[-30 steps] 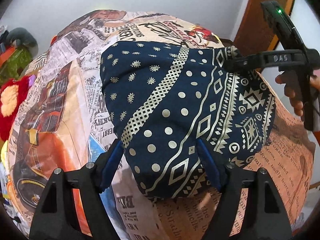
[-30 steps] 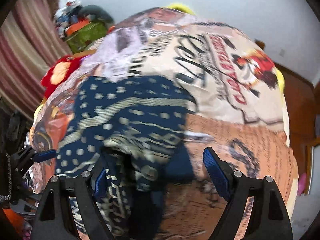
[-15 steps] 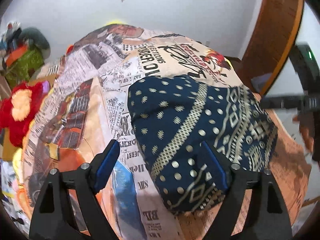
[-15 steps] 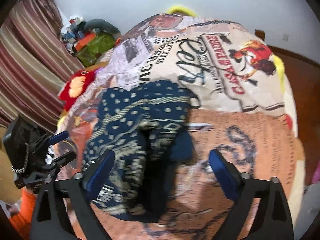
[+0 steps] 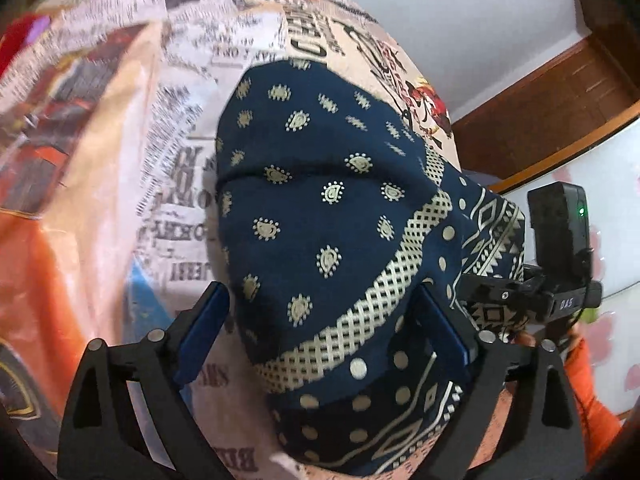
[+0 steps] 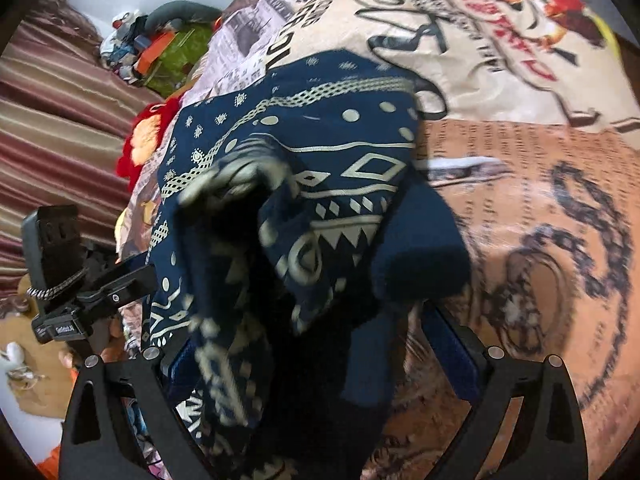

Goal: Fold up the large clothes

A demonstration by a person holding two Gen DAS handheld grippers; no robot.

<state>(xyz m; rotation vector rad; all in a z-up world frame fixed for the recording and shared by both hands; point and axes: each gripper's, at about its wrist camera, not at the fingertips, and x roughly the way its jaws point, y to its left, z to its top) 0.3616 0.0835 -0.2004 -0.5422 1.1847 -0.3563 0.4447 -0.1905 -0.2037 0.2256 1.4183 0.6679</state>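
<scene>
Presently, item one: left gripper [image 5: 322, 334], jaws spread wide, straddling the near end of the folded cloth without pinching it.

Item two: right gripper [image 6: 304, 354], jaws also spread; a fold of fabric hangs between them, but the view is blurred there, so whether any layer is caught is doubtful. It appears unclamped.

Item three: navy patterned garment [image 5: 320, 216], cream dots and diamond bands, lying in a folded bundle on the newspaper-print bedspread [image 5: 172, 128], near its front edge. Several layers are stacked, and one fold line crosses the upper face.

Handling, by judgement: thin woven cloth, light, limp, not fragile. It will sag and slide off itself if lifted by one layer. Best hold is at the bundle's near corners, taking all layers together at a folded edge.

Item four: red plush toy [image 6: 148, 140], beyond the garment's far left side.
</scene>
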